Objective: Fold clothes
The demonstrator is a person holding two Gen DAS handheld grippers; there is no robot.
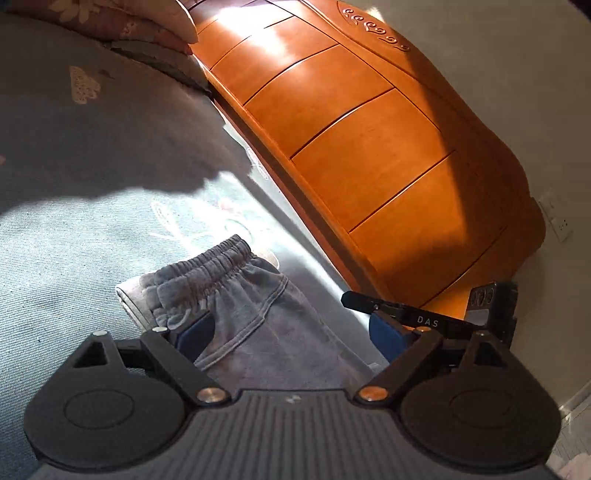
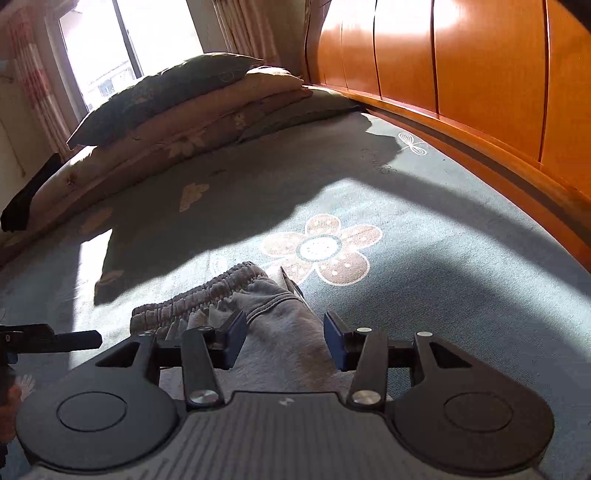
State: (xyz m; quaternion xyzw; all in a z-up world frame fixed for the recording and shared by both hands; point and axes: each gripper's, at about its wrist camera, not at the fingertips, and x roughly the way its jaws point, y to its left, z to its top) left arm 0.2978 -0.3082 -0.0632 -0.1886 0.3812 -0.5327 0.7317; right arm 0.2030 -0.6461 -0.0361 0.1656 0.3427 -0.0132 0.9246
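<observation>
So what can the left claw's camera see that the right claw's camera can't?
Only the left view shows the carved swirls along the headboard's top and a wall socket. Only the right view shows the window, the curtain and the big flower printed on the bedsheet. Both show the grey sweatpants, the wooden headboard and the stacked pillows.

The pants (image 2: 273,325) are grey, with a scrunchy grey waistband. The bed sheet (image 2: 424,266) is blue-grey, with a big brown flower (image 2: 321,251) with white dots just past the pants. The headboard (image 1: 369,147) on the right is shiny orange wood with curly carving. Far off, the pillows (image 2: 177,110) are dark green and tan with pale flowers. The pads (image 2: 232,332) are dark blue on black grippers.
</observation>
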